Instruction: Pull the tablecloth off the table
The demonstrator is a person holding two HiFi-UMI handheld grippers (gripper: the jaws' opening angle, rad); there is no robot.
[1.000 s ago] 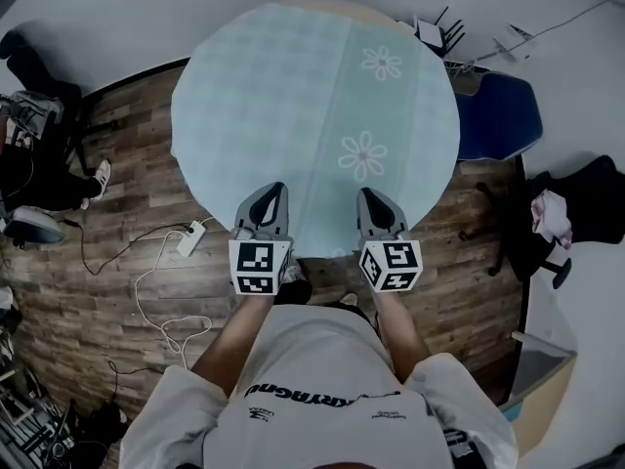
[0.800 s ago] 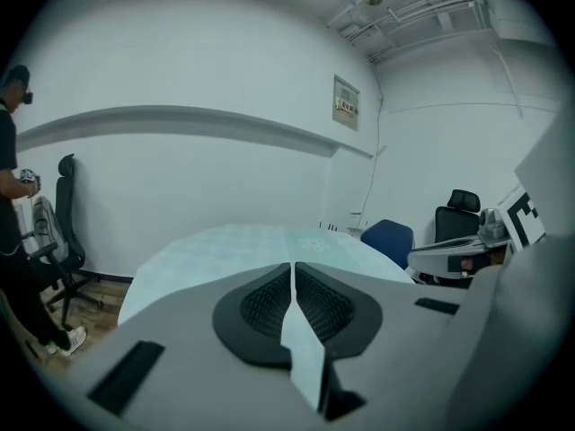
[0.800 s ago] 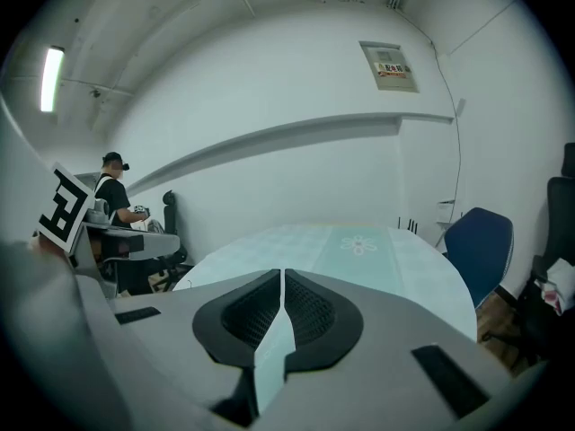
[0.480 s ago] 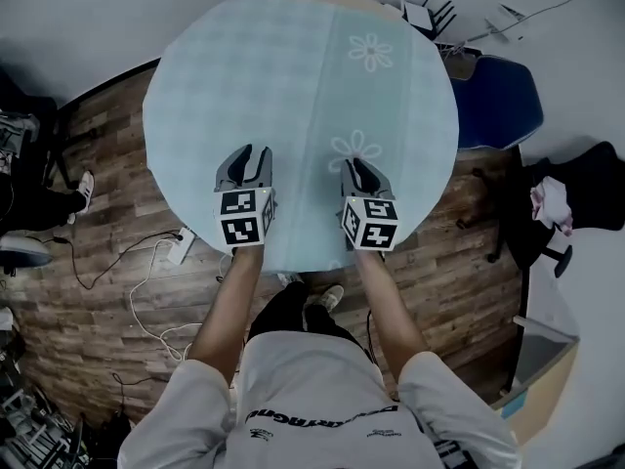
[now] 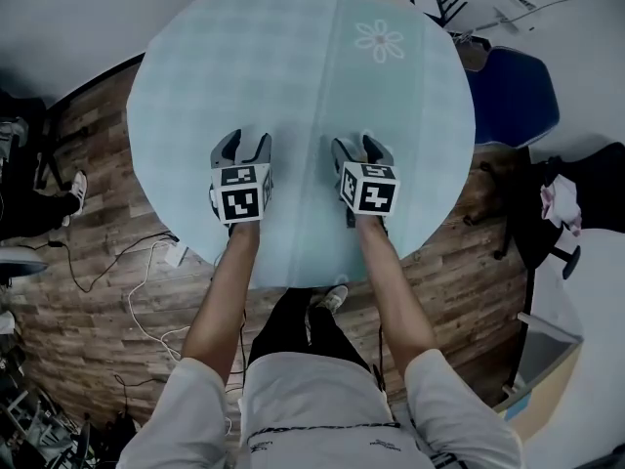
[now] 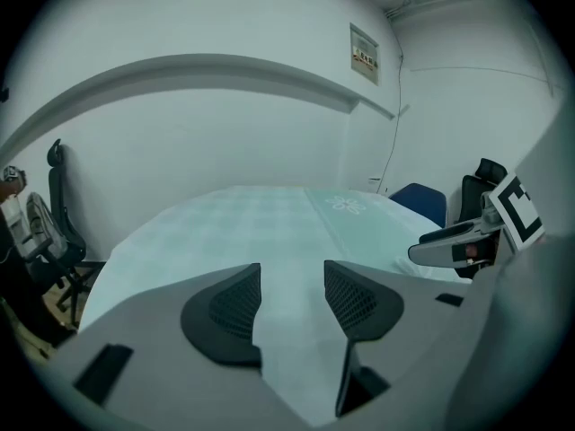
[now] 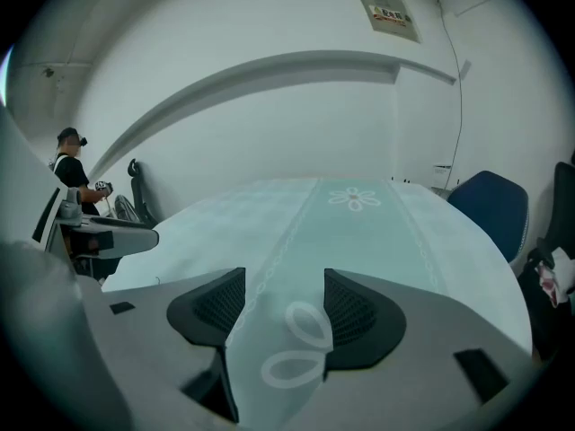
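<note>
Beneath the tablecloth the tabletop lies hidden.

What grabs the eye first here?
The pale mint-green tablecloth with a white flower print, spread in a big round at centre. Over its near half are the left gripper and right gripper, side by side, jaws opening, cloth showing between them but not pinched. A blue chair stands beside its right edge.

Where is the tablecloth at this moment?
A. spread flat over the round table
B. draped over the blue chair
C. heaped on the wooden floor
A: the tablecloth lies flat in a full round shape, its flower print facing up, and none of it lies on the wooden floor or the blue chair.
</note>
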